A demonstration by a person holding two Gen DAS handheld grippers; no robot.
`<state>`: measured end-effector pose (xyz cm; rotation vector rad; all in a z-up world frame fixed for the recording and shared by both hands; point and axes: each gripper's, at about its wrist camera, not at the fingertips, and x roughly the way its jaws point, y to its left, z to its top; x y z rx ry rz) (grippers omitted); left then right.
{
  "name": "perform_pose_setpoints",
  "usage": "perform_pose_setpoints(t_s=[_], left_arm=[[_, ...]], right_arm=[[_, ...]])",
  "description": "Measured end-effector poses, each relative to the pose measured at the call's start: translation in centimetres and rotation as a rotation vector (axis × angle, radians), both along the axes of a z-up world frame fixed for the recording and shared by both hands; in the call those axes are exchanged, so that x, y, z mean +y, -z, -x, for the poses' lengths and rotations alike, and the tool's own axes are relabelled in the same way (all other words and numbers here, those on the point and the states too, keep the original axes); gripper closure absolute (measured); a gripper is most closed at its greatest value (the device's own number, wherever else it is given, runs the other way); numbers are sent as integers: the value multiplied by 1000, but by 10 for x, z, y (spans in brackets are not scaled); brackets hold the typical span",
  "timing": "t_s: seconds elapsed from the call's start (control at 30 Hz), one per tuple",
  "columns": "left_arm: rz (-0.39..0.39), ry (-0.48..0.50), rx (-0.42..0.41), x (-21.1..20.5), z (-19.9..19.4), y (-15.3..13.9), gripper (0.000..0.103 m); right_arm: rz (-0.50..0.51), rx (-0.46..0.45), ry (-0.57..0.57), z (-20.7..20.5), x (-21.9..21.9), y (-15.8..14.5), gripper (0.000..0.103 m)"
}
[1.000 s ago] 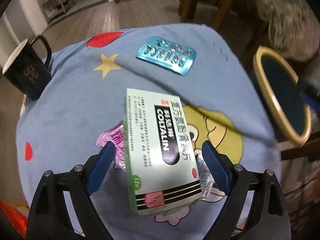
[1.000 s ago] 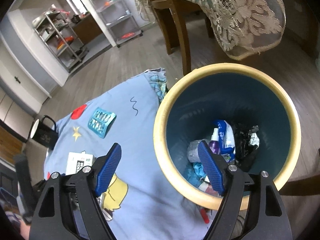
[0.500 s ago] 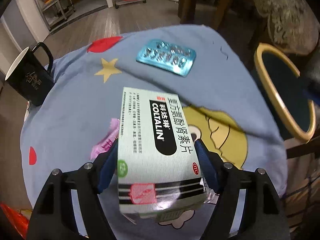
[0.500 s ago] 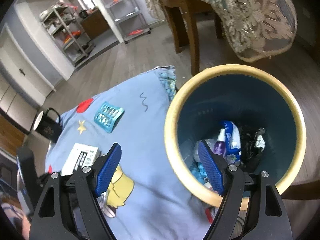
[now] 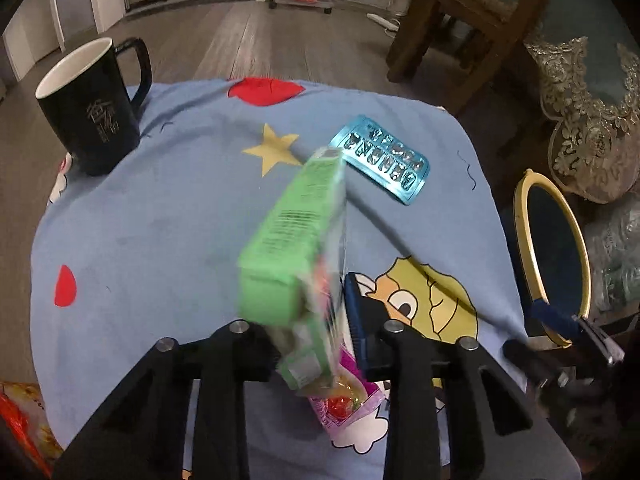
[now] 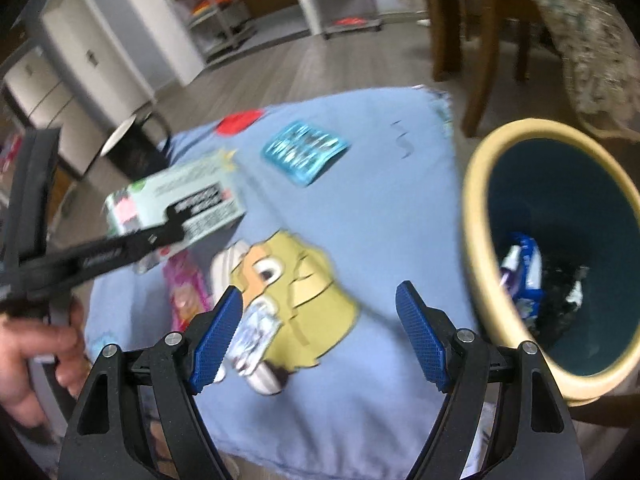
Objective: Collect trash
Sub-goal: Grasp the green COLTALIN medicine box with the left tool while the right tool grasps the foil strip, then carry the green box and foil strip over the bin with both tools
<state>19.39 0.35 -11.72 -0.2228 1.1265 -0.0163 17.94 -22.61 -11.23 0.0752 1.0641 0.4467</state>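
Observation:
A green and white medicine box [image 5: 296, 232] stands tipped on its edge between the jaws of my left gripper [image 5: 316, 320], which are closing and press on it. The right wrist view shows the same box [image 6: 180, 204] lifted off the blue cloth. A pink snack wrapper [image 5: 348, 404] lies under it. Farther back lies a blue blister pack [image 5: 386, 164]. My right gripper [image 6: 320, 336] hangs open over the cloth's yellow cartoon figure, holding nothing; a small white packet [image 6: 252, 332] lies by its left finger. The yellow-rimmed bin [image 6: 476, 216] with trash inside stands to the right.
A black mug [image 5: 92, 108] stands at the back left of the blue cloth-covered table [image 5: 160, 220]. A person's hand [image 6: 28, 352] holds the left gripper's handle. Wooden chair legs and a lace-covered table rise behind; metal shelves stand on the far floor.
My left gripper closed on the medicine box, which tipped from flat onto its edge and rose. The right gripper swung left from above the bin to over the cloth, still open.

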Motion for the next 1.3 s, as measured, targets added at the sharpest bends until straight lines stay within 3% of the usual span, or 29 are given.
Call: perform_pose_setpoints(t_s=[0.23, 0.5, 0.63, 0.73, 0.83, 1.07, 1.3], left_arm=[[14, 19, -17, 5, 3, -1, 85], [32, 15, -8, 10, 5, 2, 85], [41, 15, 9, 9, 2, 8, 83], [38, 15, 14, 7, -1, 12, 82], [25, 22, 12, 5, -2, 12, 81], [33, 16, -22, 9, 0, 6, 86], [54, 2, -55, 13, 2, -4, 86]], right_arm=[[35, 64, -106, 13, 35, 20, 24], [91, 80, -145, 19, 52, 37, 24], [140, 76, -154, 22, 54, 44, 44], [122, 55, -170, 26, 52, 42, 69], [114, 44, -184, 29, 50, 39, 81], [53, 56, -166, 27, 41, 31, 93], [29, 40, -153, 24, 41, 25, 97]])
